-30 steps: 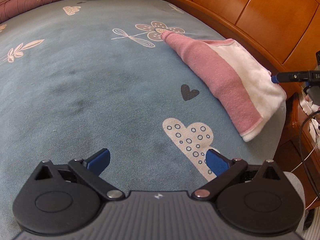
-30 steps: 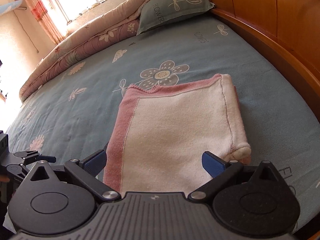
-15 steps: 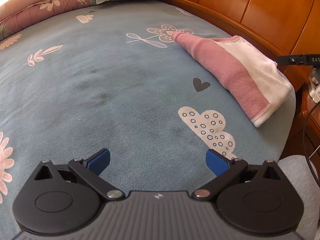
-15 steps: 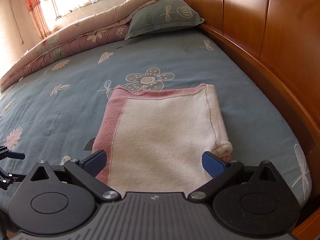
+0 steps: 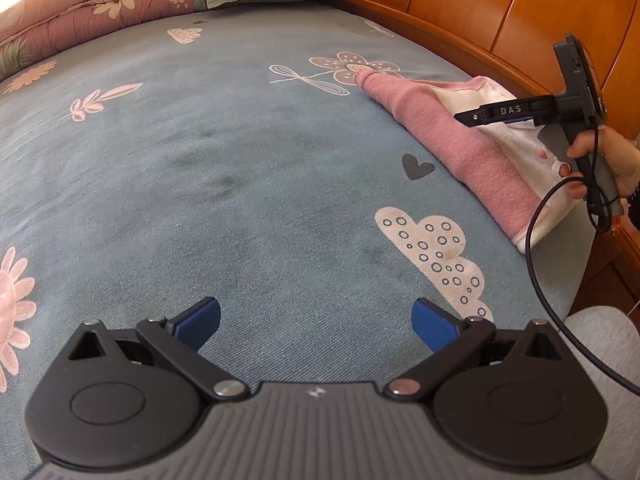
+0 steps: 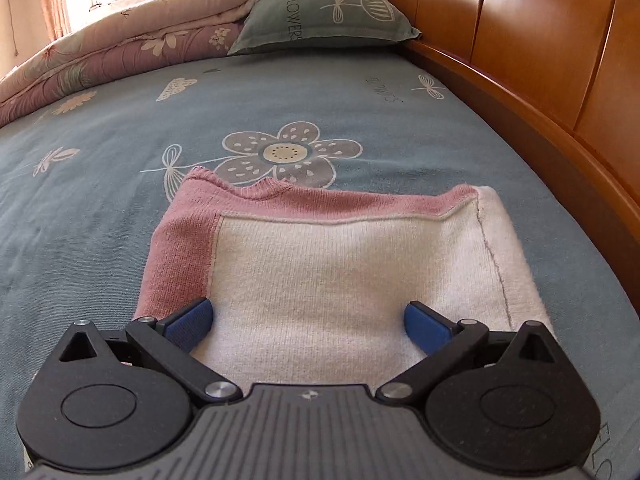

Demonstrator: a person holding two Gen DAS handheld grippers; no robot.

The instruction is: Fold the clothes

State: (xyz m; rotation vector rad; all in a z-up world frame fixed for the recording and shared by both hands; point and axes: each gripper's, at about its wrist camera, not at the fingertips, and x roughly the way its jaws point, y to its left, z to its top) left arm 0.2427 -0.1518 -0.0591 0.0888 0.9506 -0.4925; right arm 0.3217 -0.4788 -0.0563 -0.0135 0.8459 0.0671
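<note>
A folded pink and white knitted garment (image 6: 340, 256) lies flat on the blue patterned bedsheet (image 6: 100, 208) near the wooden bed frame. My right gripper (image 6: 308, 322) hovers open low over its near white part, nothing between the blue pads. In the left wrist view the same garment (image 5: 460, 144) lies at the right, and the right gripper (image 5: 476, 117) shows from the side above it, held by a hand (image 5: 612, 160). My left gripper (image 5: 316, 322) stands open over bare sheet, well left of the garment.
A grey-green pillow (image 6: 324, 12) and a rolled floral quilt (image 6: 120, 52) lie at the head of the bed. The orange wooden bed frame (image 6: 560, 80) runs along the right. A black cable (image 5: 536, 264) hangs from the right gripper. A grey trouser leg (image 5: 600, 340) shows bottom right.
The right gripper has dropped lower and closer over the garment. The left gripper has drawn back and swung left, so the hand holding the right gripper now shows in its view.
</note>
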